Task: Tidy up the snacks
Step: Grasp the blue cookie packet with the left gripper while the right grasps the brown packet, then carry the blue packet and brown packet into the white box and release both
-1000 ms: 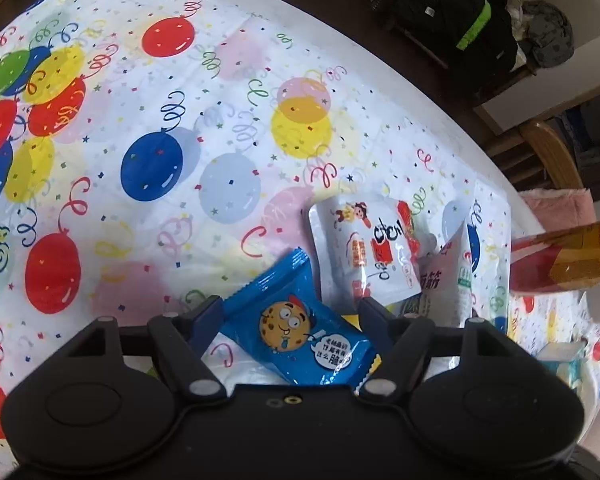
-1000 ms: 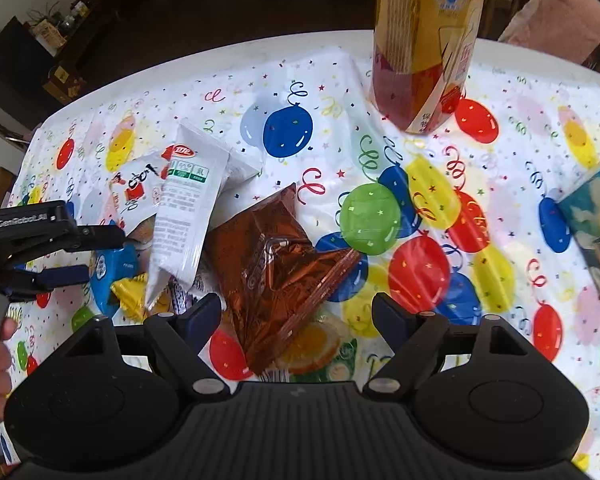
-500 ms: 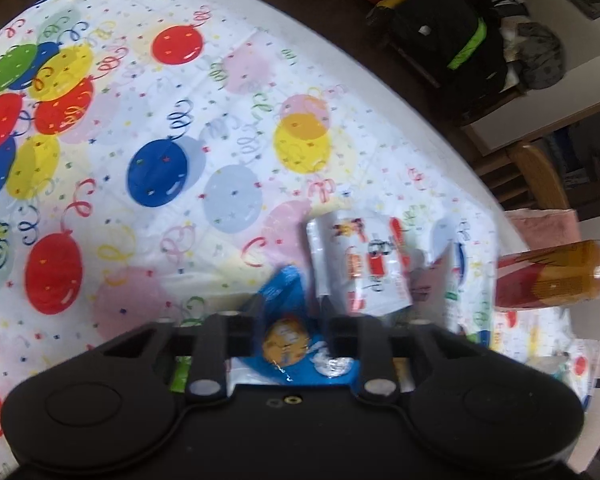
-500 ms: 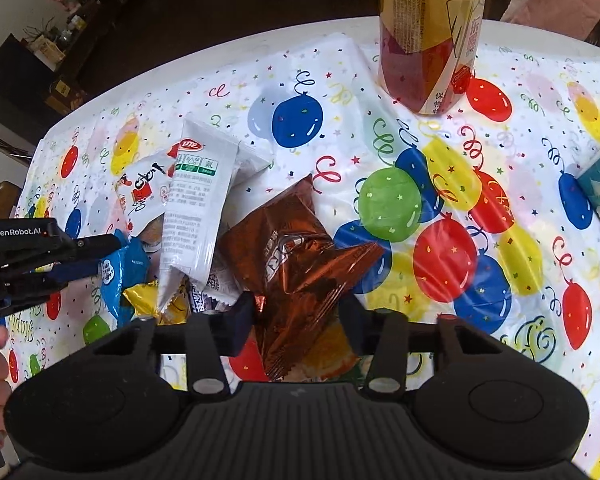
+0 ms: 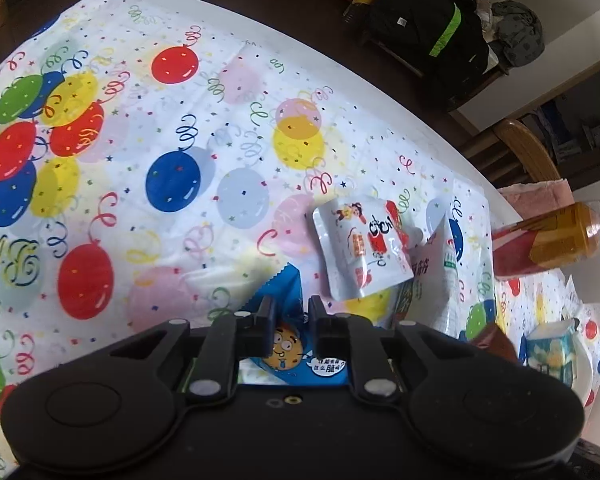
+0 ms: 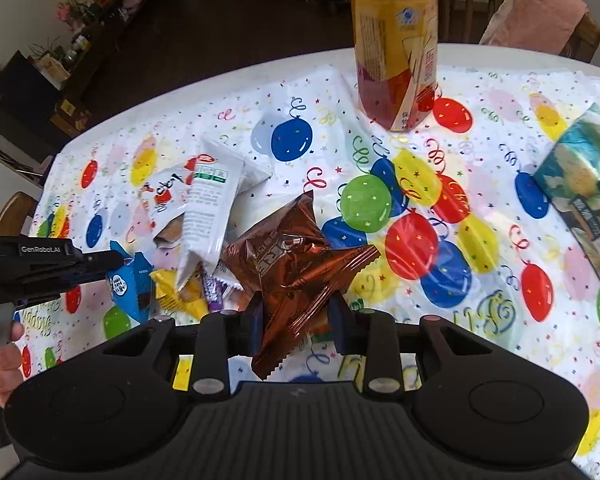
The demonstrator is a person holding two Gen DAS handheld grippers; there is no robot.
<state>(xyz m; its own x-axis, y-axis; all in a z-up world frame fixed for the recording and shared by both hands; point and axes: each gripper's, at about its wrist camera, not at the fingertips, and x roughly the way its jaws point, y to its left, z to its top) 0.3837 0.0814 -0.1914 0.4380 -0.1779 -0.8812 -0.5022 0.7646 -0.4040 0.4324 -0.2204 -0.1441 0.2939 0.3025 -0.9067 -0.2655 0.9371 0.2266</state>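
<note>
Pinching a blue cookie packet [image 5: 286, 354], the left hand-held gripper [image 5: 290, 320] mirrors the right hand-held gripper [image 6: 296, 320] clamping a brown packet [image 6: 296, 272].

Both cameras sit just behind a gripper's two jaws and look forward and down at the table [image 5: 380, 120] from close up. The left wrist view looks across the balloon cloth [image 5: 140, 208] toward the far edge, with a dark floor and a wooden chair [image 5: 528, 152] past it. The right wrist view looks across the same table another way, toward a tall bottle [image 6: 394, 52] standing near the far edge. Both views share the heap of snack packs in the middle: the white cartoon pack [image 5: 362, 248] [image 6: 168, 196], the blue cookie pack [image 5: 284, 292] [image 6: 130, 284] and the bottle [image 5: 552, 240]. The right wrist view also shows the left gripper [image 6: 116, 262] from the side, low at its left edge.
</note>
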